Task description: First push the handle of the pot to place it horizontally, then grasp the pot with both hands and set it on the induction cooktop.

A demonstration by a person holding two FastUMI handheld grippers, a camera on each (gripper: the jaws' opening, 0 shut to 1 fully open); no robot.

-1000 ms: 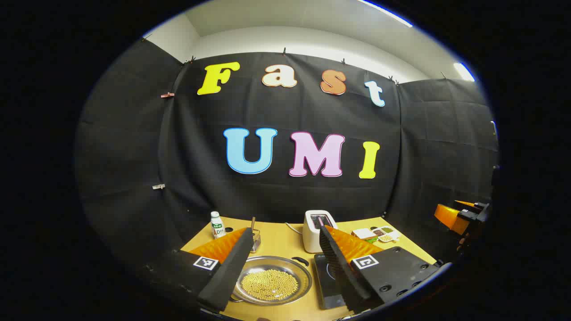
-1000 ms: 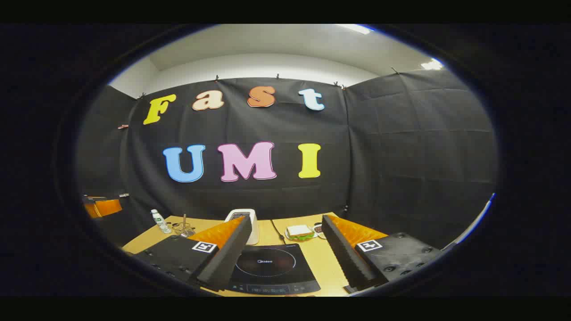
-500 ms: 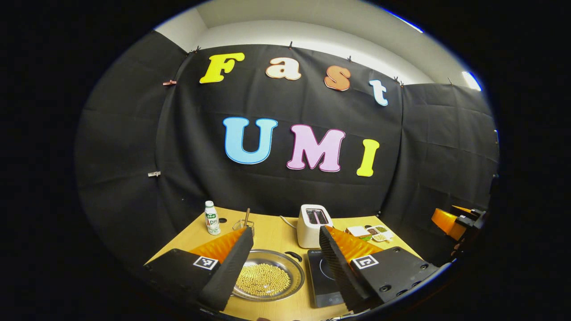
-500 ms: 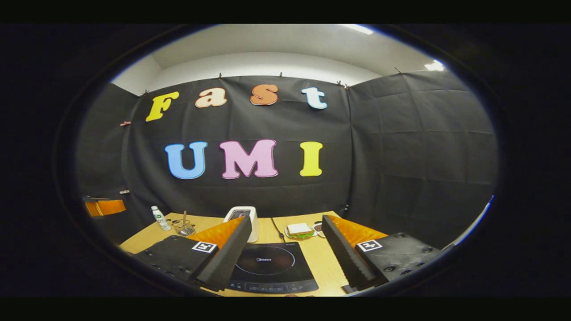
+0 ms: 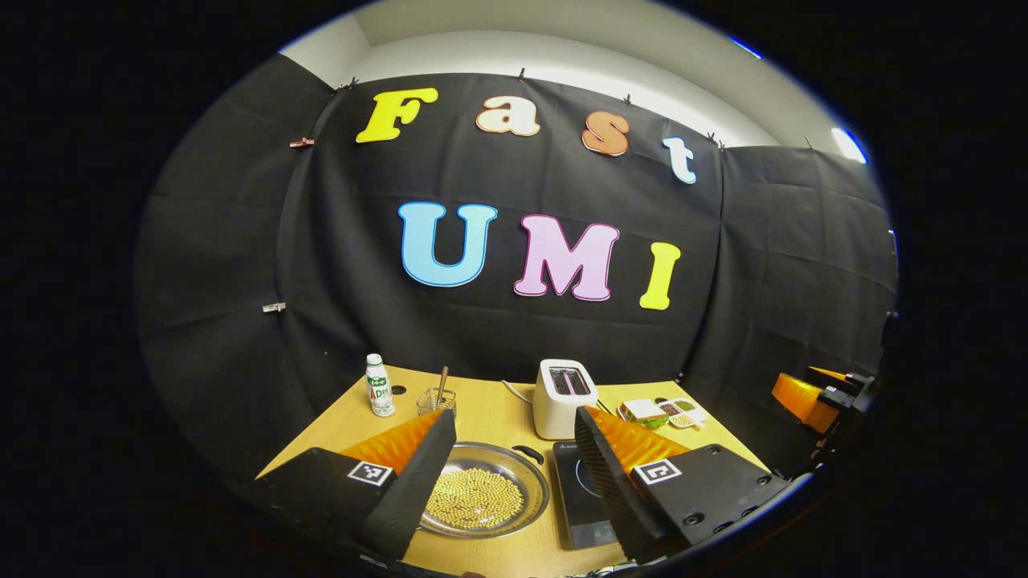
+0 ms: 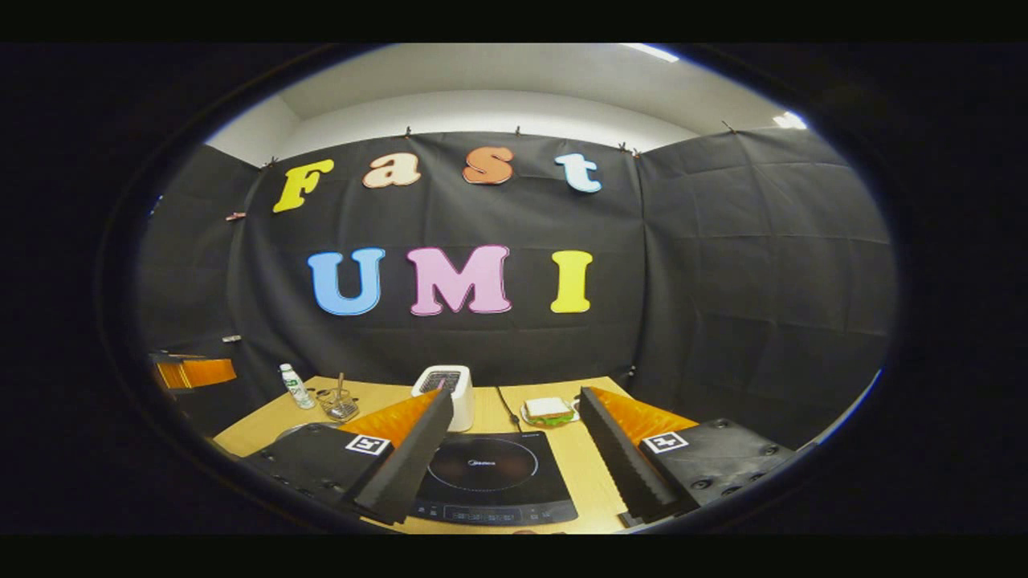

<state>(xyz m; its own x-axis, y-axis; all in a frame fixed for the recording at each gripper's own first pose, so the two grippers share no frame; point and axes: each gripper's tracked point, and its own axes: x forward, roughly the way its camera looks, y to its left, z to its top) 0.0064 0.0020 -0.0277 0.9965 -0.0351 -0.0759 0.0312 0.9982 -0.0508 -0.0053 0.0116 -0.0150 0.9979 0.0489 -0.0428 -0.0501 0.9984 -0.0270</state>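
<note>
A: While both grippers hang above the near edge of the table [image 5: 490, 417], what has shifted over the last second?

B: In the left gripper view the tabletop has slid lower and farther off, so more wood shows beyond the pot [image 5: 482, 499]. I read that as the left gripper [image 5: 514, 482] rising and tipping back a little. The right gripper view changed less, with only a slight drift.

A: And for the task?

B: Nothing has been touched. Pushing the handle is not yet begun, so this looks like the approach being lined up.

A: How are the tools set?

B: The left gripper's fingers stand wide apart with nothing between them. The right gripper [image 6: 514, 474] is likewise spread wide and empty.

A: Where is the pot from the left gripper?

B: Just ahead and below, partly behind its left finger. It is a shallow, shiny metal pan with a bed of small yellow beads. A dark handle [image 5: 528, 454] sits at its far right rim, toward the induction cooktop [image 5: 580, 498], which lies just beside the pot, partly behind the right finger.

A: And from the right gripper?

B: That cooktop [image 6: 490, 480] lies straight ahead between its fingers, flat, dark and bare. A white toaster [image 6: 446, 392] stands beyond it.
</note>
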